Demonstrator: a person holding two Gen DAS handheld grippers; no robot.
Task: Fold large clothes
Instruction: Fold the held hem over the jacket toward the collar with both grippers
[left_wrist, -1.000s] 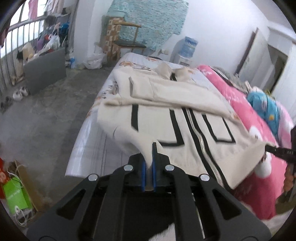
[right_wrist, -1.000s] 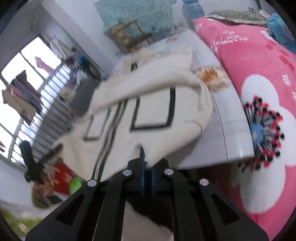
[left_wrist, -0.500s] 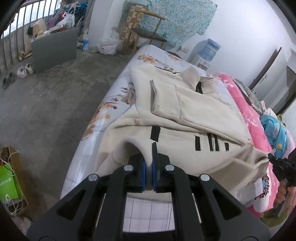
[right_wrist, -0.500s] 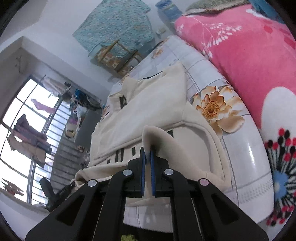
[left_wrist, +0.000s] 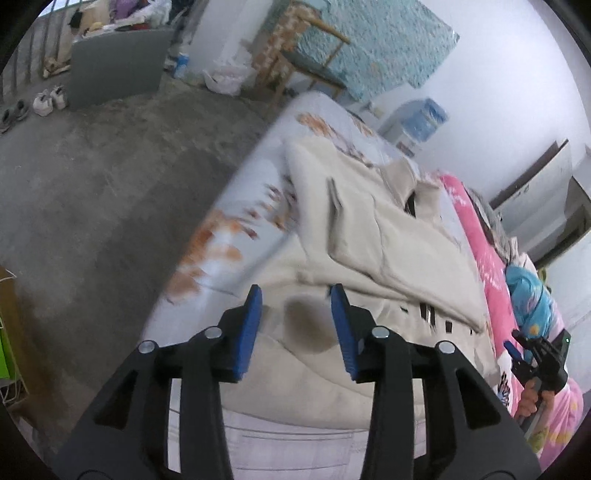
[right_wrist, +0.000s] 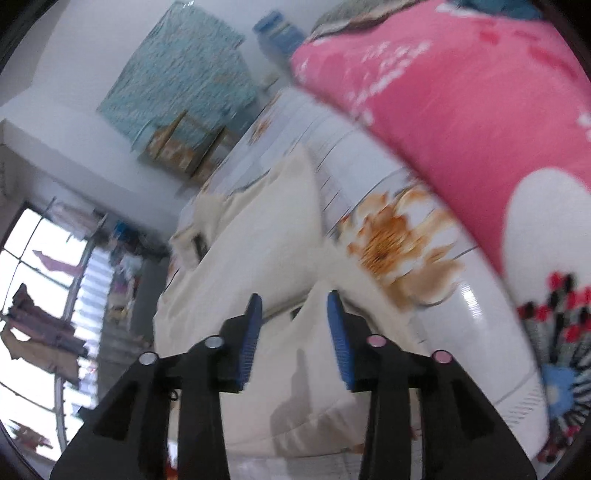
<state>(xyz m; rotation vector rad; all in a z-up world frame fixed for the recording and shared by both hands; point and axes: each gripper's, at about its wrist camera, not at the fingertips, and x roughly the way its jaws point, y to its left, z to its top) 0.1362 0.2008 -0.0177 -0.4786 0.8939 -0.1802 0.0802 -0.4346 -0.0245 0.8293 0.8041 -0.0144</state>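
A large cream jacket (left_wrist: 388, 254) with black stripes lies folded over on itself on the bed, collar at the far end. My left gripper (left_wrist: 295, 301) hovers over its near left fold, jaws opening, the cloth below them and not pinched. In the right wrist view the same jacket (right_wrist: 258, 251) spreads left of centre. My right gripper (right_wrist: 293, 306) stands over its near right fold, jaws opening, with no cloth pressed between the pads. The right gripper also shows at the far right (left_wrist: 517, 350) of the left wrist view, held by a hand.
The bed has a pale floral sheet (left_wrist: 236, 206) and a pink flowered blanket (right_wrist: 461, 110) along its right side. Left of the bed is bare concrete floor (left_wrist: 92, 177), with a wooden chair (left_wrist: 295, 55), a water dispenser (left_wrist: 421, 118) and shoes (left_wrist: 48, 99) beyond.
Both grippers carried the jacket's bottom edge forward over its upper part, then let go: the jaws were shut on cloth before and now stand apart above the fold.
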